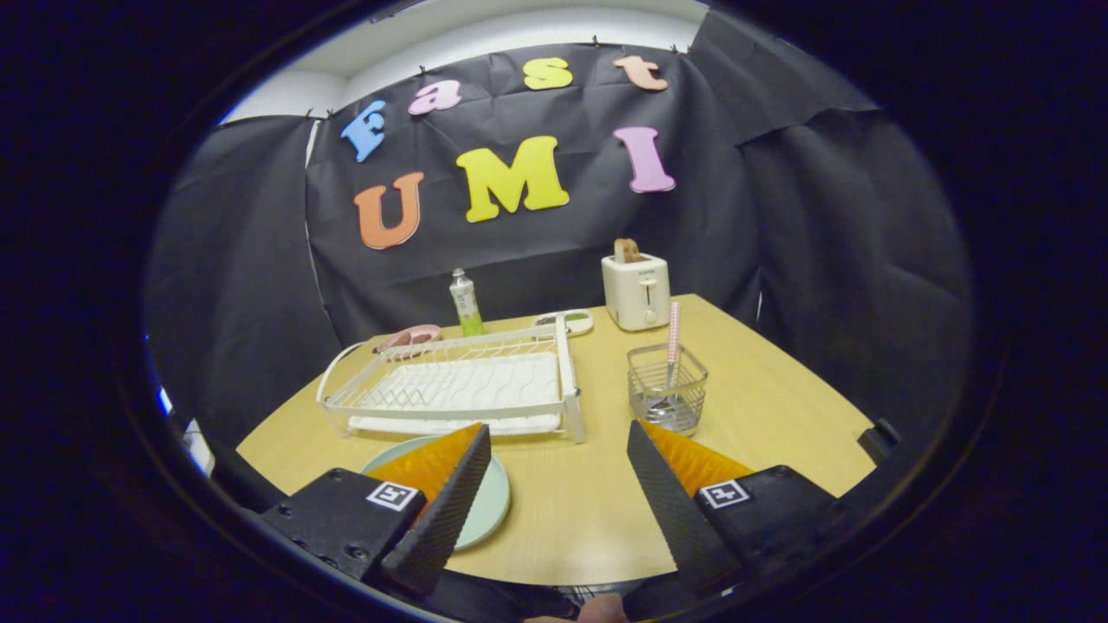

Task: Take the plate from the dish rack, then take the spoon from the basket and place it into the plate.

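Note:
A pale green plate point(487, 506) lies flat on the wooden table point(779, 407), partly hidden under the left finger. Behind it stands the white wire dish rack point(459, 385), with no plate in it. A small wire basket point(666, 388) stands to the right of the rack, just beyond the right finger's tip. A spoon point(673, 342) with a pink checked handle stands upright in it. My gripper point(559, 437) is open above the table's near side, with nothing between its fingers.
A white toaster point(636, 291) with bread in it stands at the back. A green-and-white bottle point(466, 303) stands behind the rack. A pink item point(414, 336) and a small white dish point(571, 322) lie behind the rack. Bare table lies between the fingers.

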`<state>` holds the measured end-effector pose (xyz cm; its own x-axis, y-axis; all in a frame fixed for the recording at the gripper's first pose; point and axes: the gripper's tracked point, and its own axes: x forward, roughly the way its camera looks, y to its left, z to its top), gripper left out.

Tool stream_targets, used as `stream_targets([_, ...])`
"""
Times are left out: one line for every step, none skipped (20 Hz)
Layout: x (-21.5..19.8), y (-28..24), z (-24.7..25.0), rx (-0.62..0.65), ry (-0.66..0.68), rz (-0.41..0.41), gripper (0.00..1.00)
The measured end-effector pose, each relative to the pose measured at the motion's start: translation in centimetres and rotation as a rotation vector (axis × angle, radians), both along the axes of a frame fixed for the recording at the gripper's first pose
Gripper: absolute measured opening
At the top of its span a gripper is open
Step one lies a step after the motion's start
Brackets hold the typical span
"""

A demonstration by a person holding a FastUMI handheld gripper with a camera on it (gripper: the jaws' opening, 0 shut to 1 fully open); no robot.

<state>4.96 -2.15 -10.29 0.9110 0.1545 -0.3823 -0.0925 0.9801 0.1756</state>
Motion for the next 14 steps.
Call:
stream_targets([0.4,-1.4,0.6,-0.015,-0.027,-0.021,1.0])
stream_targets([1.1,-2.6,1.3,-0.026,-0.044,-0.029,1.0])
stream_targets([1.6,-3.6,1.9,-0.033,-0.061,-0.034,1.0])
stream_targets([2.7,-4.6,2.7,-0.035,-0.075,-0.044,1.0])
stream_targets([3.9,-5.7,3.4,-0.035,-0.087,-0.054,1.0])
stream_targets([5.1,-6.5,4.0,-0.035,-0.098,-0.06,1.0])
stream_targets([6.5,-7.4,4.4,-0.033,-0.104,-0.069,1.0])
stream_targets([8.0,-8.0,4.7,-0.036,-0.106,-0.069,1.0])
stream_targets([9.7,-8.6,4.5,-0.047,-0.102,-0.071,1.0])
stream_targets([11.5,-9.0,4.3,-0.06,-0.091,-0.072,1.0])
stream_targets([13.2,-9.3,4.0,-0.067,-0.082,-0.069,1.0])
stream_targets([14.8,-9.5,3.7,-0.07,-0.067,-0.068,1.0])
stream_targets([16.3,-9.7,3.0,-0.069,-0.05,-0.066,1.0])
stream_targets([17.6,-9.6,2.4,-0.063,-0.028,-0.059,1.0])
